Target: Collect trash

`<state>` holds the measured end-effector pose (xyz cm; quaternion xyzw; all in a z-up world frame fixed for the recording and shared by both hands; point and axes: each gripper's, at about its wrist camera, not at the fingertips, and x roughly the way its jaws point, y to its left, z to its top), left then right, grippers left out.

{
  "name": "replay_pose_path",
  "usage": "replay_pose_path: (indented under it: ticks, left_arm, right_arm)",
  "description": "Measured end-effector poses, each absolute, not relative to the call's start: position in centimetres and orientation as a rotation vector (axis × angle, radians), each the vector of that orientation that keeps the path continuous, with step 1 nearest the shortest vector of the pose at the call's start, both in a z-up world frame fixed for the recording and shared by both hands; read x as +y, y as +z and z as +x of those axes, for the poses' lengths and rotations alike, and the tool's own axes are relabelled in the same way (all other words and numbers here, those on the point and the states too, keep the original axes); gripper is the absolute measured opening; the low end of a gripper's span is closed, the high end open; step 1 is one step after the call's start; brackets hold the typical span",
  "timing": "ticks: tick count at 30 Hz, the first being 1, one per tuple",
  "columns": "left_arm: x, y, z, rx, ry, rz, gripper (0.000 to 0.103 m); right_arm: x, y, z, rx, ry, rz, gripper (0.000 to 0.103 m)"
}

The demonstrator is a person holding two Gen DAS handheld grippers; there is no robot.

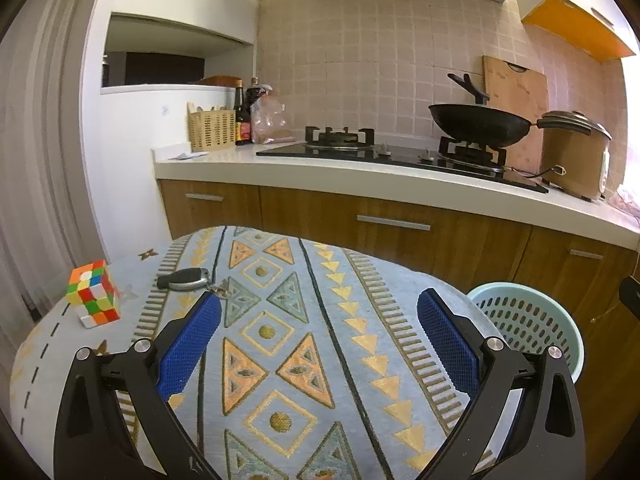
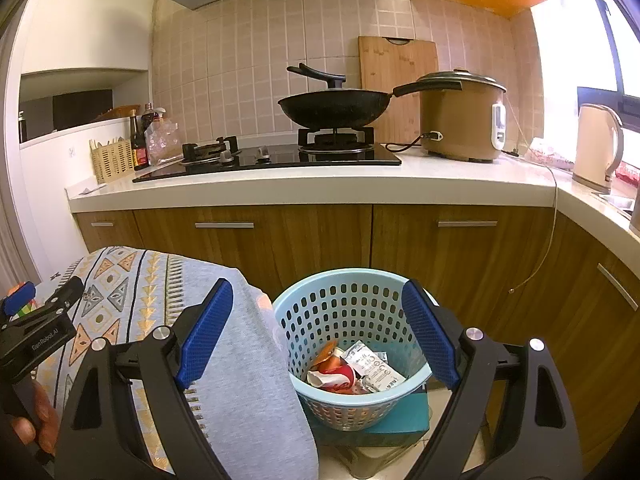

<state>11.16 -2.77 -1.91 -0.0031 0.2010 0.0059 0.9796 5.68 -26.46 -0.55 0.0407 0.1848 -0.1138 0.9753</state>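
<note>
While the left gripper [image 1: 319,312] hovers over the cloth-covered desk [image 1: 280,344], its blue fingers [image 1: 192,344] stand wide apart with nothing between them. Left on the cloth are a Rubik's cube [image 1: 94,294] near the left edge and a car key [image 1: 184,279] just beyond the left finger; no wrapper or scrap shows on the desk in this view. Neither item looks like trash, so a hasty grab at the key, which lies closest to the fingers, would be the likeliest mistake. The pale blue basket [image 1: 532,320] sits off the desk's right edge.

Seen from the right wrist, the right gripper [image 2: 318,316] hangs above that basket [image 2: 320,292], fingers [image 2: 430,340] spread wide and holding nothing. Crumpled wrappers [image 2: 352,368] already lie in the basket's bottom, so the task looks close to done. The basket rests on a teal box [image 2: 408,412]; a low pass could nudge it off and spill the trash.
</note>
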Motion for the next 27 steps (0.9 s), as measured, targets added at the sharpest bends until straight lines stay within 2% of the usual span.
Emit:
replay_pose_path:
  ticks: [16, 27]
  left_arm:
    - [-3.1, -0.8, 10.0, 0.345, 0.034, -0.009, 0.095]
    - [-2.9, 0.1, 6.8, 0.418, -0.051, 0.009, 0.095]
  right_arm:
    - [-26.4, 0.4, 5.1, 0.359, -0.218, 0.091, 0.082]
    - [-25.1, 2.2, 4.1, 0.352, -0.214, 0.07, 0.082]
